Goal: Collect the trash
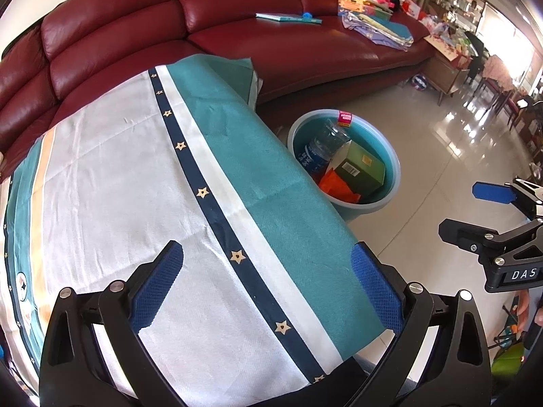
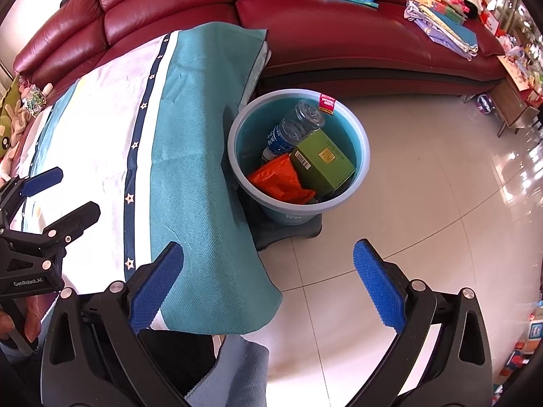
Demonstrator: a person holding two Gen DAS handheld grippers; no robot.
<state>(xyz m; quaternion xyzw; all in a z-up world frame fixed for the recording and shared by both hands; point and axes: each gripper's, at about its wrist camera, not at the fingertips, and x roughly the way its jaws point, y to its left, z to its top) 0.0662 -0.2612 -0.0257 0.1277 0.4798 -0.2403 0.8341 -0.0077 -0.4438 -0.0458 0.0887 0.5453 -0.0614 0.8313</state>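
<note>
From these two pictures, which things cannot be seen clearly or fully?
- Bottom of the bucket: both views, hidden under the bottle, green box and orange bag.
- Bottle label: both views, print too small to read.
- Table under the cloth: both views, fully covered.
- Cloth's near edge: left wrist view, hidden behind the left gripper.
- Shelves far right: both views, blurred.

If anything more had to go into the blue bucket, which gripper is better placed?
Probably right. The right gripper is open, facing the blue bucket over bare floor; the left gripper, also open, hangs over the tablecloth.
</note>
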